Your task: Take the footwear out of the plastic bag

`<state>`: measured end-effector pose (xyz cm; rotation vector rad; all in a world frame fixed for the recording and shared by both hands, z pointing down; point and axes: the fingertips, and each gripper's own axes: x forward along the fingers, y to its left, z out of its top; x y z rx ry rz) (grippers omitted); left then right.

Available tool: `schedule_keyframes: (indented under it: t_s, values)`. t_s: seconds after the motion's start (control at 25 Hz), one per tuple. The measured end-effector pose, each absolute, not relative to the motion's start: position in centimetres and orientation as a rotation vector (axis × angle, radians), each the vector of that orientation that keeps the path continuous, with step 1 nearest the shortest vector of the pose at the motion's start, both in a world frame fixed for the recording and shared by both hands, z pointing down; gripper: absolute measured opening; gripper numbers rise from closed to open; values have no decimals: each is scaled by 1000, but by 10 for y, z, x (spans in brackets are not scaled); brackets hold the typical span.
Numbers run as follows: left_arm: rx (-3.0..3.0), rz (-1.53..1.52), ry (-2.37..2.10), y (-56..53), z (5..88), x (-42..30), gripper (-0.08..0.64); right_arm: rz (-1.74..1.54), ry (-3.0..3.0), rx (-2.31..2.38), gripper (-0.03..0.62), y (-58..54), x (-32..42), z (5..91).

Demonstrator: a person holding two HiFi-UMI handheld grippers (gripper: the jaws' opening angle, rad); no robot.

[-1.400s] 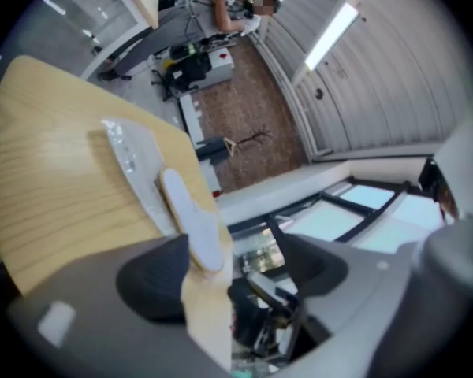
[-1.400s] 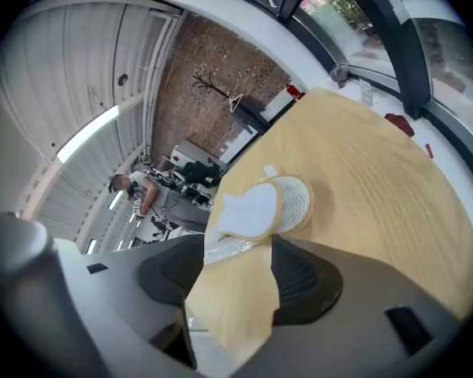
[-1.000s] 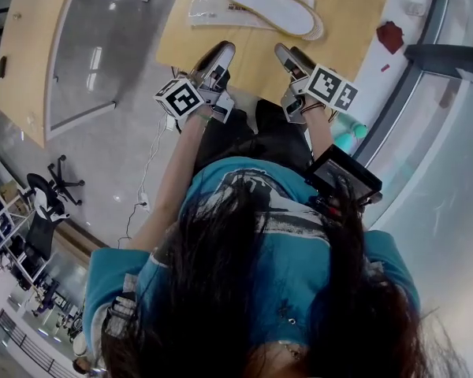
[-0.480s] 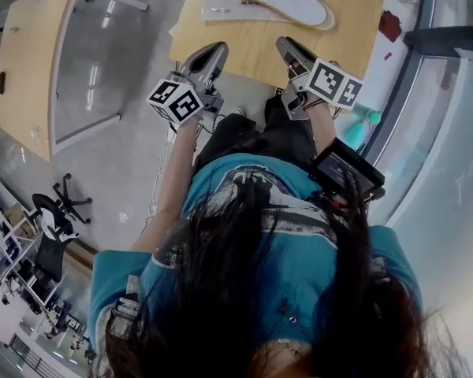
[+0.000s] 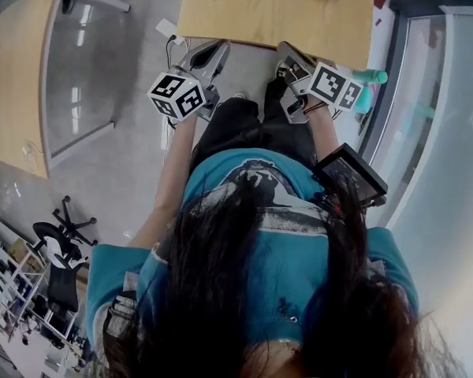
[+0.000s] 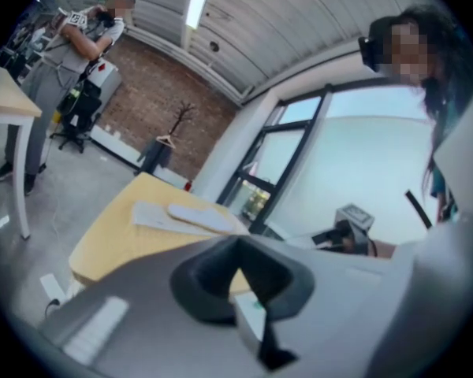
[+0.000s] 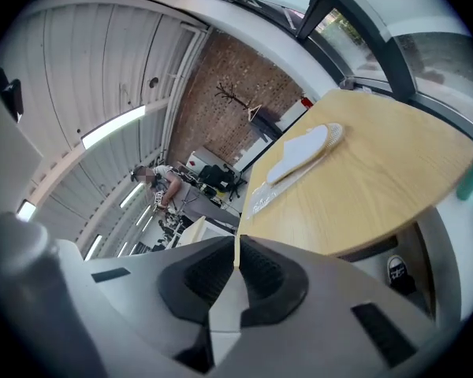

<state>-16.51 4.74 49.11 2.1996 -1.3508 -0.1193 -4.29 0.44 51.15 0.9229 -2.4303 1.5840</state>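
Grey jaws of the left gripper (image 6: 238, 246) are pressed together with nothing between them. The right gripper (image 7: 236, 262) is clenched empty in the same way. Both hang just off the near edge of the wooden table (image 5: 276, 18), well apart from the work. At the table's far edge lies the footwear (image 7: 303, 150), a flat white sole-shaped piece, on the clear plastic bag (image 7: 266, 191). It looks light, thin and bendy, so a pinch on its rim at heel or toe should do, with the other claw pinning the slippery film. Whether it lies on top of the bag or partly inside it, I cannot tell. The head view cuts both off at the far edge, and I can make out no second piece.
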Motion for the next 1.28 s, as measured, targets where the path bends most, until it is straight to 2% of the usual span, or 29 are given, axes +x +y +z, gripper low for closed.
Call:
schedule_keyframes:
  t_s: [0.2,0.56,0.8,1.0,1.28]
  values:
    - [2235,-114,-1234,86,501,-151,-2,1699,-2380,1031,32,50,-24,517]
    - [2247,-136,-1221,129,489,-132,-2,1655,-2445,998,31,85,-9,496]
    - [2259,-140,-1222,238,485,-50,-2,1622,-2518,991,31,205,84,488]
    - [2266,-108,-1203,250,476,-23,-2,1653,-2526,1002,31,220,114,480]
    - [2236,-134,-1203,323,480,14,0,1641,-2535,993,26,299,155,487]
